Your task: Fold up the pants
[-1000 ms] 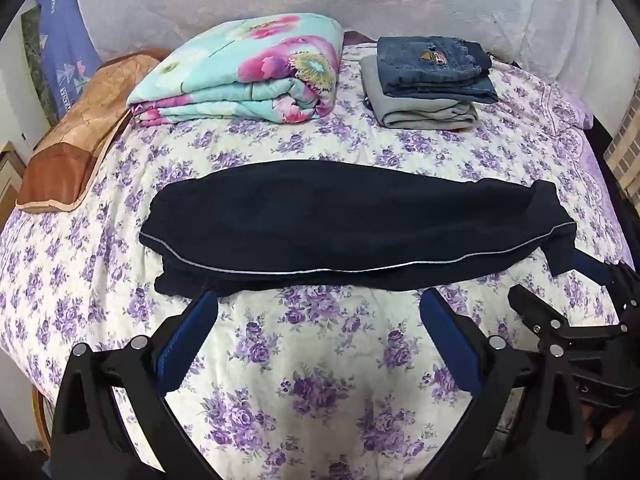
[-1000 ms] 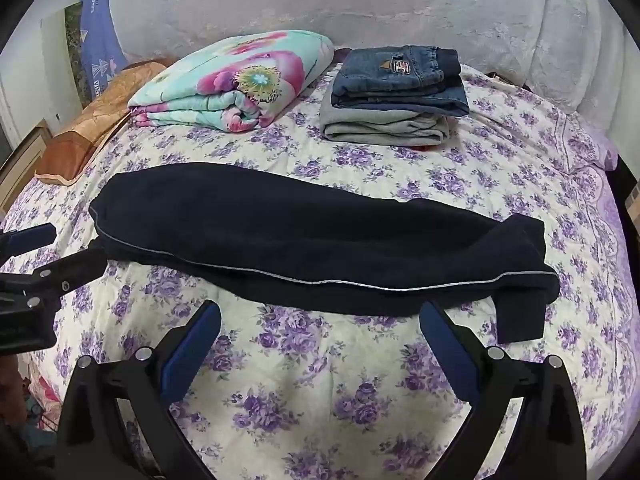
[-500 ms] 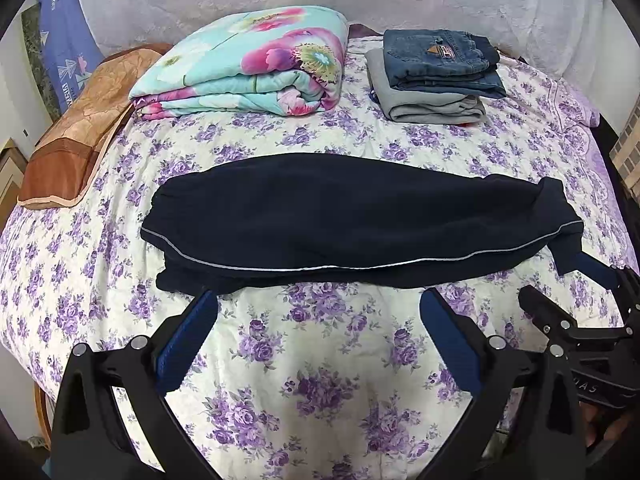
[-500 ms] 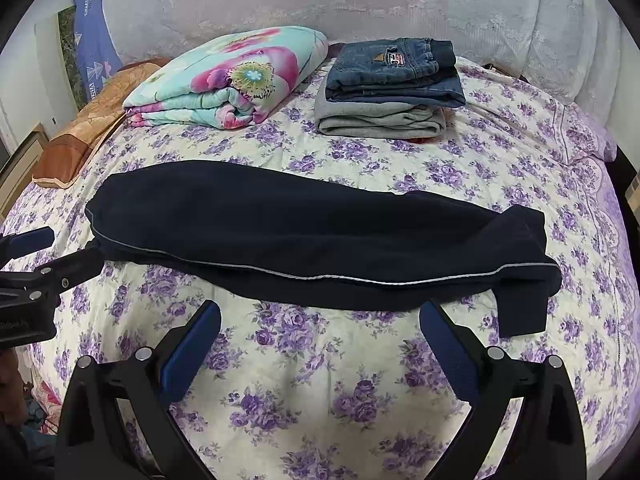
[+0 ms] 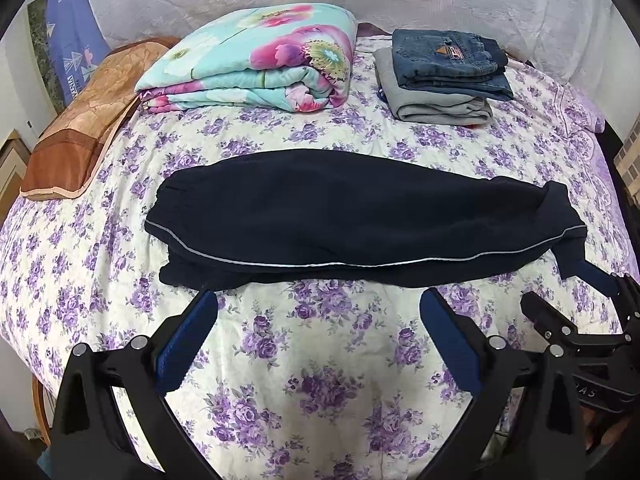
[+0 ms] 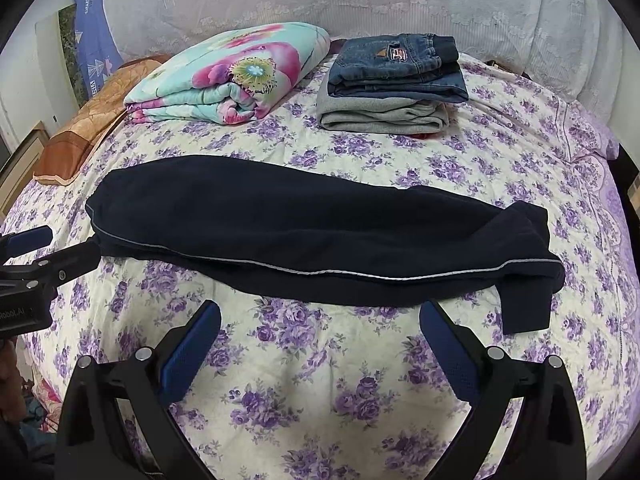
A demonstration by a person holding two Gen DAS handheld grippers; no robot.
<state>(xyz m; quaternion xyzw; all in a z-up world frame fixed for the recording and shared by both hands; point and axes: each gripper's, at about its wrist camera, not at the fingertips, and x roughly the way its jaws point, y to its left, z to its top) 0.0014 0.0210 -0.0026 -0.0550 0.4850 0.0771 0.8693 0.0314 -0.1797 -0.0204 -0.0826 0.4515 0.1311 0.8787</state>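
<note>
My left gripper [image 5: 318,344] and right gripper [image 6: 320,348] hover with jaws spread wide and empty, just short of the pants' near edge. The navy pants [image 5: 360,224] lie lengthwise across the floral bedspread [image 5: 320,380], apparently already halved leg on leg, leaving both ends free for pinching. Folded jeans [image 6: 396,64] mark the finished stack.
</note>
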